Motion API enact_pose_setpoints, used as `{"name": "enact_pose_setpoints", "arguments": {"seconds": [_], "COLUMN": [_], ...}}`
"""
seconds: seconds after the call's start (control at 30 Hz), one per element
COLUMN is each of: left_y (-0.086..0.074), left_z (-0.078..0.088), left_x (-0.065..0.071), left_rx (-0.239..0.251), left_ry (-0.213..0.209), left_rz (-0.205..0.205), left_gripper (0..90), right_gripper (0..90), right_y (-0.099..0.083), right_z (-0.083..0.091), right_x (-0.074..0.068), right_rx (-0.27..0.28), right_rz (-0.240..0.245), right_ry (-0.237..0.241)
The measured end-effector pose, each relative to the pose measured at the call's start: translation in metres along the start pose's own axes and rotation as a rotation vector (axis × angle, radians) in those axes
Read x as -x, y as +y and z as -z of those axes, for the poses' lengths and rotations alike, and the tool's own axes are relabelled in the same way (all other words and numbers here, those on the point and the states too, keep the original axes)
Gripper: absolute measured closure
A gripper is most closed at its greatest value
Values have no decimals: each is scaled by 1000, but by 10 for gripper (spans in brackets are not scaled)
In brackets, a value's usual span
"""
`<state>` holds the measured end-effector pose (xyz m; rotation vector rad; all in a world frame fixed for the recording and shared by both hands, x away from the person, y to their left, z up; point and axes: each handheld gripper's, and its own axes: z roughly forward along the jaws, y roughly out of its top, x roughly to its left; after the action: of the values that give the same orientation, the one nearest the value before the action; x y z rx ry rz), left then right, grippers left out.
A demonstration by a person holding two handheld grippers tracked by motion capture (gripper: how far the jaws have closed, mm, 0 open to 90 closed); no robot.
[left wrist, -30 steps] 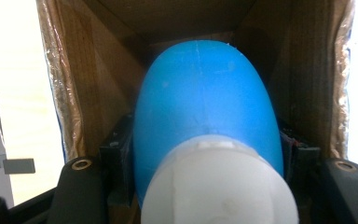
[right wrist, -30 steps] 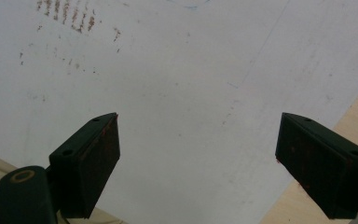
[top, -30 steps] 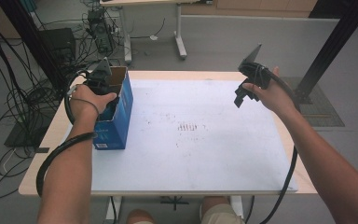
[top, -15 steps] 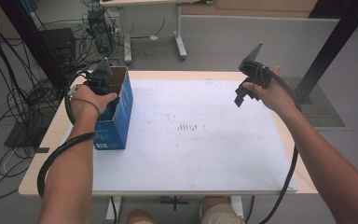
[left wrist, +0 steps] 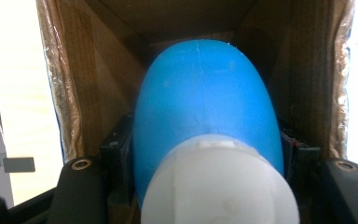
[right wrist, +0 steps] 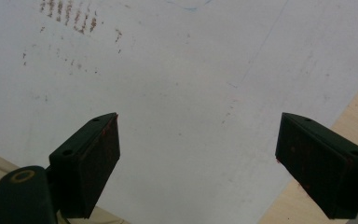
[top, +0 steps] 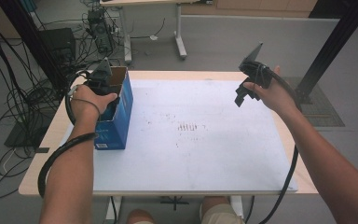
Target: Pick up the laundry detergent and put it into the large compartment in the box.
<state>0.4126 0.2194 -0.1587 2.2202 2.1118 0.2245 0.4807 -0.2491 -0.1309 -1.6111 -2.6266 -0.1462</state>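
Observation:
A blue cardboard box stands open-topped at the table's left edge. My left gripper reaches down into it, shut on a blue bottle with a white cap. In the left gripper view the bottle sits between the black fingers, with the box's brown inner walls close on both sides. My right gripper hovers above the table's far right part. Its jaws stand wide open over the white sheet, with nothing between them.
A large white sheet covers most of the wooden table and bears faint brown marks near its middle. Cables and equipment crowd the floor at the left, and a black post rises at the far right.

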Motion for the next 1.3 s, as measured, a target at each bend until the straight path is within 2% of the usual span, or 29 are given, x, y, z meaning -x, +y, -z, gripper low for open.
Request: {"name": "enact_pose_setpoints", "arguments": {"seconds": [1.3], "left_y": [-1], "left_z": [0], "left_x": [0], "left_rx": [3], "left_ry": [2], "left_rz": [3], "left_gripper": [371], "right_gripper": [136], "right_y": [2], "right_z": [0], "right_x": [-3], "right_rx": [-2], "right_rz": [3], "right_ry": [-2]}}
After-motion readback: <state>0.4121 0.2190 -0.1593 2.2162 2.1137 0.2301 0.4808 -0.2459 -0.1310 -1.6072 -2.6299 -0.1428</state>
